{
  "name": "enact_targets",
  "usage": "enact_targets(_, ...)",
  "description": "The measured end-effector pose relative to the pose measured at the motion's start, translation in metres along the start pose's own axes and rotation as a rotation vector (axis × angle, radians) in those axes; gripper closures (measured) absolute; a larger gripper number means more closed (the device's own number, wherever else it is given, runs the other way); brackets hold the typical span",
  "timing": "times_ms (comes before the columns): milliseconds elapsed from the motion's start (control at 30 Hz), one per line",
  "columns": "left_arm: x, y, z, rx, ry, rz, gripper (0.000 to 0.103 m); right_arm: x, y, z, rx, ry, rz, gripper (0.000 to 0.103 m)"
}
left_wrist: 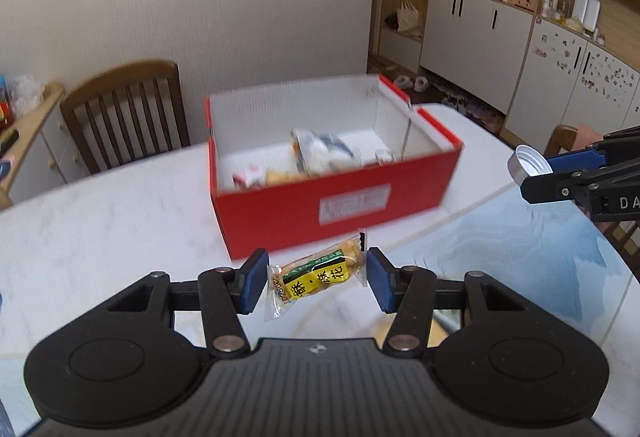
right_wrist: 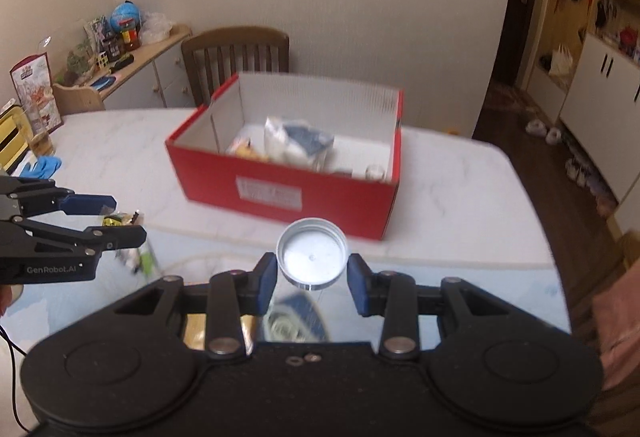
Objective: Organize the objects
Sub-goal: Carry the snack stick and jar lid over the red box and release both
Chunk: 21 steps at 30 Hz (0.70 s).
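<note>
The left gripper [left_wrist: 317,279] clamps a snack packet [left_wrist: 316,277] lengthwise across its jaws; the right gripper [right_wrist: 312,279] pinches a metal lid [right_wrist: 312,256], hollow facing the camera.

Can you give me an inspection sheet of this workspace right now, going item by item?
Surface: white marble-look table, with a glossy sheet on the near part.
Job's things: open red box holding blurred packets; yellow snack packet; metal jar lid.
Clutter: blue glove at the table's edge.
Grippers: left claw clamps the snack packet by its ends; right claw clamps the lid by its rim; both held above the table.
Cables: thin black cable below the left claw.
Surroundings: wooden chair, cluttered sideboard, white cabinets.
</note>
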State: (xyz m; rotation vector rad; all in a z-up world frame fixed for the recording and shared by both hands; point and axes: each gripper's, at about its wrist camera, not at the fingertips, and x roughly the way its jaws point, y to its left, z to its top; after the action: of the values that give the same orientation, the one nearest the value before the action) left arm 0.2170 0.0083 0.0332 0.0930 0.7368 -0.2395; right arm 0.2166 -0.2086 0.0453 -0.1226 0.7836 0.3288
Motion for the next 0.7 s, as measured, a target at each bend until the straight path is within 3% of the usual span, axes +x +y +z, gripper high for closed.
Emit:
enact_targets(333,0.032,0.001,0.054,0.057,-0.015,0.023,0.051,0.03,0.001,0.058,-0.049,-0.038,-0.001,0.066)
enact_targets(700,0.094,-0.001,0.089,0.116,0.015,0.085,0.051,0.1,-0.006,0.09,-0.065,0.033,-0.058,0.065)
